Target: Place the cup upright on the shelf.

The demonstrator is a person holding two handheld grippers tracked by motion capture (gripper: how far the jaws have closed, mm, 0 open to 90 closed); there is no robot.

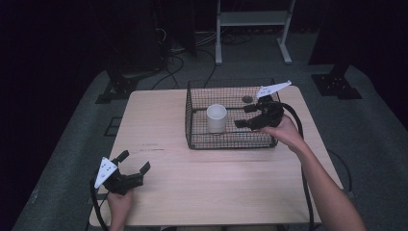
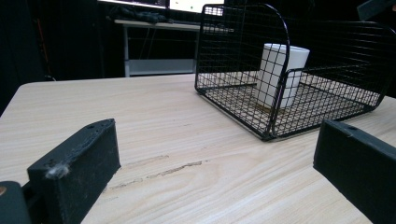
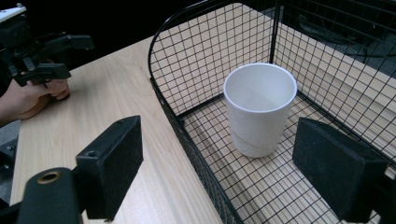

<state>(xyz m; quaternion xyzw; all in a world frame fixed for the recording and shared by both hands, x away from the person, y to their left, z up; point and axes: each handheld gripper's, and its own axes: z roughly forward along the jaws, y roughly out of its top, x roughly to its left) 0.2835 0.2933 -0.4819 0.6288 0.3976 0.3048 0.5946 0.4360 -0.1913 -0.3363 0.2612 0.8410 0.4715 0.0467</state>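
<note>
A plain white tapered cup with a smooth matte wall and a rounded rim stands upright on the floor of a black wire-mesh basket, a low rectangular cage with fine square grid walls, an open top and rounded corner rods, set on the far right part of a pale wood-grain table. In the right gripper view the cup sits near the basket's inner corner, apart from the mesh walls on both sides. The right gripper, black with blocky foam-faced jaws and a grey three-cornered plate on top, is held over the basket's right half just beside the cup; its jaws stand apart, one outside the near wall and one over the mesh floor, with the cup ahead of them and nothing gripped. The left gripper rests low near the table's near-left edge, well apart from the basket, jaws spread wide and empty over bare, lightly scuffed wood. Open tabletop lies between the two hands.
</note>
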